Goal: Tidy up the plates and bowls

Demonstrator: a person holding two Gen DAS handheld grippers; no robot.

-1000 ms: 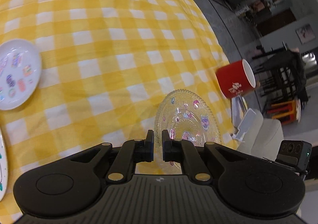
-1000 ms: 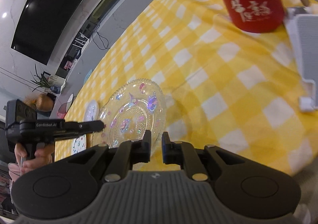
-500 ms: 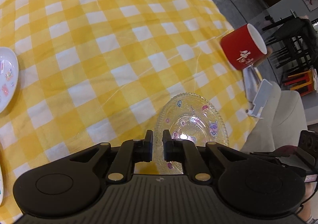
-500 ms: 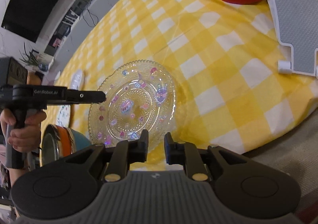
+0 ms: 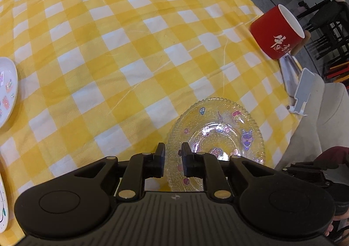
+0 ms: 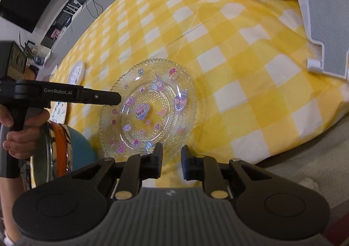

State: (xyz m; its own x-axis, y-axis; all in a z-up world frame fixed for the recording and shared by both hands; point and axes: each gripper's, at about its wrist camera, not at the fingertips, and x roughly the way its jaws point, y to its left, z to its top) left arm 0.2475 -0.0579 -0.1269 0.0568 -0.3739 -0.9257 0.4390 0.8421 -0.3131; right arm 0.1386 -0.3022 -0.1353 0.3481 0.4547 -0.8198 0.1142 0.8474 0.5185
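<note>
Both tongs dropped closer to the table over that last second, and the glass plate (image 6: 150, 108) grew larger in each view as the red mug (image 5: 277, 32) slid toward the top right corner. My left gripper (image 5: 172, 163) had just been opening: a narrow gap stood between its jaws, the plate's near rim showed through that gap, and I could not tell whether either pad touched the glass, so I called it open and gripping nothing. My right gripper (image 6: 171, 164) had eased apart by about the same amount, and only yellow checked cloth (image 6: 240, 67) showed between its fingers; it held nothing, with the plate's edge just beyond its left finger.

That plate lay flat on the cloth near the table's front edge, clear and beaded, with small cartoon stickers across it. From the right camera I saw my left tool reaching in from the side over the plate's left rim, a hand (image 6: 19, 136) wrapped round its handle. Under that hand sat a bowl (image 6: 65, 150) with orange and teal on its side, just beside the plate. A white plate (image 5: 6, 91) lay well apart at the left edge of the cloth. A white and grey stand (image 6: 325, 34) lay to the right, near the mug.
</note>
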